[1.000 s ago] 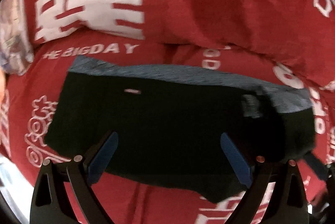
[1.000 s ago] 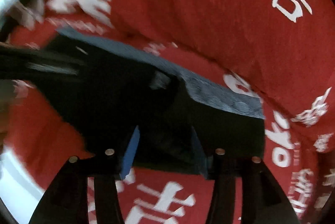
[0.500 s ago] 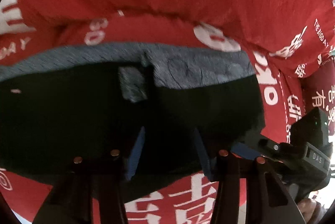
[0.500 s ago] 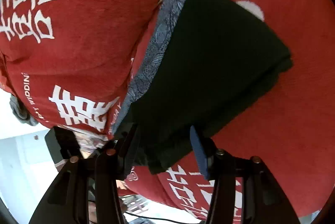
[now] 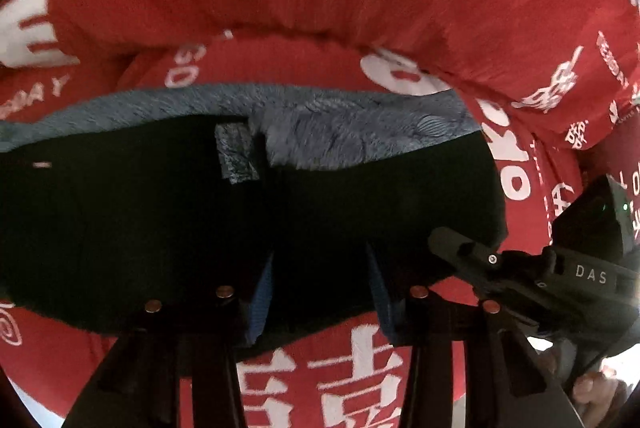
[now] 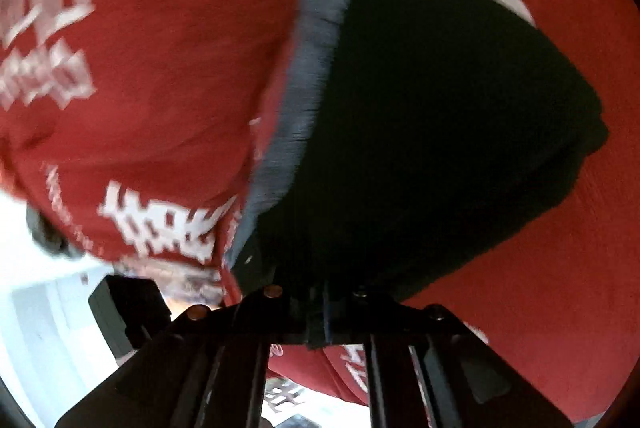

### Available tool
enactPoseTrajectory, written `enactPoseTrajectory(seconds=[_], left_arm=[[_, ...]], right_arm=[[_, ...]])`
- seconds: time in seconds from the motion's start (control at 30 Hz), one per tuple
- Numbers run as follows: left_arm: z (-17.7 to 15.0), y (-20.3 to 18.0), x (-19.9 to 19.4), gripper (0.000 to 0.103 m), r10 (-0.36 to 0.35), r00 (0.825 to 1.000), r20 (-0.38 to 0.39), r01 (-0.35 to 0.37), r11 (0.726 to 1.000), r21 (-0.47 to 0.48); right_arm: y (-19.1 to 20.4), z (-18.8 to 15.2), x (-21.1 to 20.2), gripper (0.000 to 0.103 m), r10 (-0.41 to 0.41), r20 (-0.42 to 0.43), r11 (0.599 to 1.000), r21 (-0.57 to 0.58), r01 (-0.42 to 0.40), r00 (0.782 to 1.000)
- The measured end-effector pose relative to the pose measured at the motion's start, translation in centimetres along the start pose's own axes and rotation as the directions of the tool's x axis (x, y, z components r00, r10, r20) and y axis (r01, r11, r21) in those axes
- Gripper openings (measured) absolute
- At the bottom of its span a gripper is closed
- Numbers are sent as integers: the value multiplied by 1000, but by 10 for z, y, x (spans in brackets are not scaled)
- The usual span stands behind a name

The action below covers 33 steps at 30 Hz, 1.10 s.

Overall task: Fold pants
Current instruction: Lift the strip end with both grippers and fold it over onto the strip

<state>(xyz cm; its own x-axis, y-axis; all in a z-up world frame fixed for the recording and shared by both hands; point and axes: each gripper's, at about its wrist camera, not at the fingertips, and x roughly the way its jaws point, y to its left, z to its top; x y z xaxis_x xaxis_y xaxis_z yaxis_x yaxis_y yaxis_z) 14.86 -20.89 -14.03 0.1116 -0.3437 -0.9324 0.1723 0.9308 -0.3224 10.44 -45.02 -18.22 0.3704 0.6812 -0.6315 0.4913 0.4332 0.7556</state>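
The dark, near-black fabric pants (image 5: 200, 228) with a blue-grey patterned lining band (image 5: 340, 123) lie folded into a compact, thick rectangle on a red bedcover printed with white characters (image 5: 360, 7). Their lined waistband edge runs just beside a raised red roll of the same cover, toward the far side of the bed. A small grey label (image 5: 236, 157) shows on the dark cloth near that band.

The left gripper (image 5: 320, 292) stands narrowly parted, its blue pads straddling the near edge of the bundle without visibly pinching it. The right gripper (image 6: 320, 312) is closed tight on the near corner of the pants (image 6: 440, 127), at the end where the lining band (image 6: 312, 75) finishes; in the left view its black body (image 5: 520, 268) sits at the bundle's right end. The right view is blurred, which suggests motion.

Judging from this, the folding is close to done, and the step in hand looks like a last fold or a squaring-up of the bundle. The next move probably calls for the left gripper to close on its edge so both ends travel together; with only one corner held, the stacked layers could slide apart.
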Motion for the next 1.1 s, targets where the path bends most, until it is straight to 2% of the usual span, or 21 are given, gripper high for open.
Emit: enactPoseTrajectory(seconds=[0.07,0.17,0.27,0.33,0.4,0.47,0.5,0.57,0.6,0.67,0.73,0.8,0.83,0.9,1.0,1.03,1.1], left_arm=[[-8,2,1,45,63,998,15,-63,998,16],[-18,15,29,46,114,992,-52,-115,993,-14],[-16,19,36,62,127,991,-44,-129,991,-45],[-12,16,32,68,142,989,-43,-144,989,-35],[-7,14,24,69,157,987,-34,-158,987,-25],[2,12,7,69,178,984,3,-178,984,-14],[5,11,1,69,185,983,17,-185,983,-11],[19,5,-9,69,190,981,37,-190,982,6],[26,1,-11,69,191,981,41,-192,981,17],[37,-6,-8,69,183,982,51,-185,982,29],[50,-19,6,69,170,984,47,-172,984,44],[58,-27,17,69,160,986,39,-162,986,47],[62,-32,27,69,152,988,29,-153,987,47],[64,-36,39,69,146,989,13,-146,988,45],[61,-36,56,69,159,987,-13,-159,987,22],[58,-33,61,69,178,984,-20,-177,984,25],[50,-32,65,69,188,982,-20,-187,982,42]], right_arm=[[3,-8,-2,5,-5,-15,1000,-16,5,1000],[-14,-17,17,4,-47,-55,999,11,47,997],[-39,-14,37,4,-61,-75,996,57,65,995],[-35,-10,35,4,-69,-95,997,32,72,993],[-22,-7,27,11,-118,-136,992,-52,112,984],[-2,-4,14,29,-202,-193,972,-159,173,960],[9,-2,4,35,-233,-195,957,-222,188,953],[34,5,-19,57,-237,-143,925,-336,178,961],[44,13,-33,59,-228,-99,906,-385,174,969],[58,36,-58,59,-215,24,870,-449,202,976],[58,70,-66,59,-243,107,858,-441,265,964],[47,104,-58,57,-259,120,877,-386,285,958],[35,122,-50,51,-273,113,888,-353,296,955],[23,141,-29,46,-315,77,890,-323,322,946],[3,155,0,44,-420,42,853,-324,410,906],[5,154,2,44,-423,61,849,-322,419,904],[16,144,6,44,-462,84,804,-381,457,883]])
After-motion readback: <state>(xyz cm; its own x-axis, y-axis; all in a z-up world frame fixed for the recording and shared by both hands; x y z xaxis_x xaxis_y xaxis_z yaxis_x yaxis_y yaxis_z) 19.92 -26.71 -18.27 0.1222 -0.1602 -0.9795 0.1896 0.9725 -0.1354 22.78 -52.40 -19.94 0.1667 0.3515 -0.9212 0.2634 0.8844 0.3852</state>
